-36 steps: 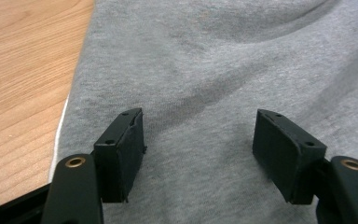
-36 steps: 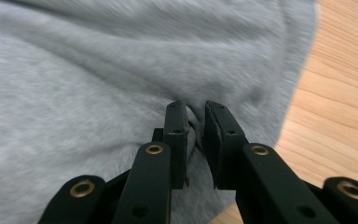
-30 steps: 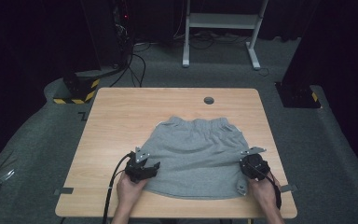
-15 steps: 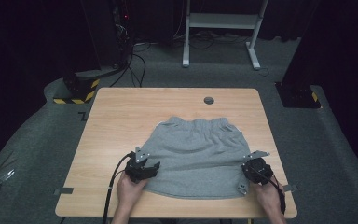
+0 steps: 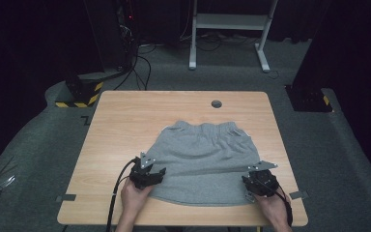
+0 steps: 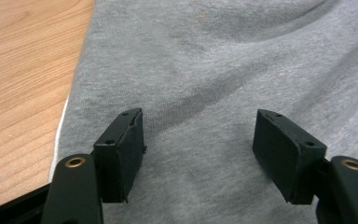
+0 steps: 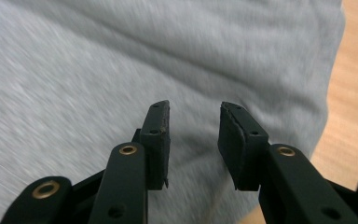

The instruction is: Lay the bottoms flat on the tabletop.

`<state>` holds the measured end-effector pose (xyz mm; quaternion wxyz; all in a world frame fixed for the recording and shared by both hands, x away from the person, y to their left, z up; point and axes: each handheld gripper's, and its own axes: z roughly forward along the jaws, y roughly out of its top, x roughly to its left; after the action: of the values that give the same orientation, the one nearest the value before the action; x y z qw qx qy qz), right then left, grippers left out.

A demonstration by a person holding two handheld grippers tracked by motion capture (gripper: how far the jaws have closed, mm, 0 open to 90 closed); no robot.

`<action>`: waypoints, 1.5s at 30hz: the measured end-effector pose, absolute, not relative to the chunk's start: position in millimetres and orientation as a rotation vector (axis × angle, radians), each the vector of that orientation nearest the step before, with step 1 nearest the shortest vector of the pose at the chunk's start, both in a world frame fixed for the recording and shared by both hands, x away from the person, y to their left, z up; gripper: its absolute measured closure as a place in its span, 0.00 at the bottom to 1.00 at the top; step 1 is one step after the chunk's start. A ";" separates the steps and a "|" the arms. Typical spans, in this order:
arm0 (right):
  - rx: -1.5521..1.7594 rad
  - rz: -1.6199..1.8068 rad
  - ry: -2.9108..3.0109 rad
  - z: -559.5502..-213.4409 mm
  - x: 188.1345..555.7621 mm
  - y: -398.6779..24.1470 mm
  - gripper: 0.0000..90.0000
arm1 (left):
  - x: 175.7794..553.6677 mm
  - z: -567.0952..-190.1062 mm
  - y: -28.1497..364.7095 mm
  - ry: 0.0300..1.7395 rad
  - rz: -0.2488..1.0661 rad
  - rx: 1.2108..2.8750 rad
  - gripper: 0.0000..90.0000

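A grey sweat garment (image 5: 203, 154) with an elastic waistband lies flat on the wooden table (image 5: 125, 121), waistband away from me. My left gripper (image 5: 153, 173) rests at the garment's near-left corner. In the left gripper view, the left gripper (image 6: 198, 140) is open wide over the grey cloth (image 6: 214, 60), with nothing pinched. My right gripper (image 5: 252, 185) sits at the near-right corner. Its jaws have just been opening. In the right gripper view, the right gripper (image 7: 193, 135) stands apart above the cloth (image 7: 121, 56) near the garment's edge, with no fold between the pads.
A round cable hole (image 5: 216, 104) sits near the table's far edge. Tape tabs (image 5: 66, 197) mark the near corners. A cable (image 5: 116, 193) trails from the left gripper off the near edge. A white desk frame (image 5: 227, 29) and a yellow-black striped base (image 5: 79, 94) stand on the floor beyond.
The right hand and its gripper have shifted slightly toward the table's near edge. The left hand and the garment have stayed where they were.
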<state>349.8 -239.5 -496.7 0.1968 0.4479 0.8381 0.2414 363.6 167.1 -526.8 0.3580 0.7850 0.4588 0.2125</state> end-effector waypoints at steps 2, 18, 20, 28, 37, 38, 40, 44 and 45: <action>1.260 0.676 2.339 -498.4 349.2 -243.2 0.72 | 363.6 -526.7 167.1 1.184 0.548 2.026 0.38; 1.167 0.756 2.385 -501.8 342.8 -260.3 0.69 | 361.4 -526.9 166.0 1.204 0.557 2.017 0.38; 1.195 0.748 2.376 -504.5 343.3 -271.5 0.69 | 361.3 -526.9 165.8 1.206 0.558 2.016 0.38; 1.228 0.941 2.316 -493.9 340.7 -281.3 0.66 | 357.3 -526.3 162.5 1.207 0.576 2.015 0.41; 1.066 0.948 2.462 -508.5 361.2 -224.0 0.65 | 339.8 -507.9 119.1 1.033 0.536 2.171 0.44; 1.053 0.928 2.481 -510.7 361.3 -219.7 0.67 | 340.3 -510.2 113.3 1.015 0.523 2.205 0.45; 0.996 0.915 2.503 -510.8 358.0 -216.2 0.74 | 340.4 -513.6 107.7 0.994 0.511 2.234 0.48; 0.906 0.948 2.567 -511.0 344.8 -221.6 0.78 | 331.9 -512.5 105.1 0.954 0.425 2.245 0.66; 0.868 0.954 2.594 -510.6 340.1 -224.8 0.79 | 328.5 -512.4 104.4 0.940 0.407 2.248 0.69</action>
<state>340.1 -224.8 -510.6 0.1222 0.2975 0.8887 0.3268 328.5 104.4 -512.4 0.3292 0.8593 0.3592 0.1554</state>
